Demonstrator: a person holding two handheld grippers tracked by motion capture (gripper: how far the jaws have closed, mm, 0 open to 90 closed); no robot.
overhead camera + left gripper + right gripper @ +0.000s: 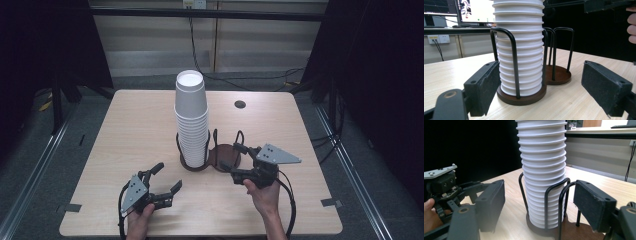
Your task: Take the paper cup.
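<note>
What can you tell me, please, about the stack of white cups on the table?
The stack of white cups is a tall column of nested, ribbed-rimmed cups that look like paper or foam, mouths up, standing upright. It sits in one bay of a dark brown holder, enclosed by black wire loops; the second bay beside it is empty. Nothing grips the stack.

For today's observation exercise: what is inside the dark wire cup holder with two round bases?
One bay of the dark wire cup holder holds a tall stack of white paper cups ringed by black wire loops; the other bay stands empty. The stack hides its own base, and the cups' insides cannot be seen.
</note>
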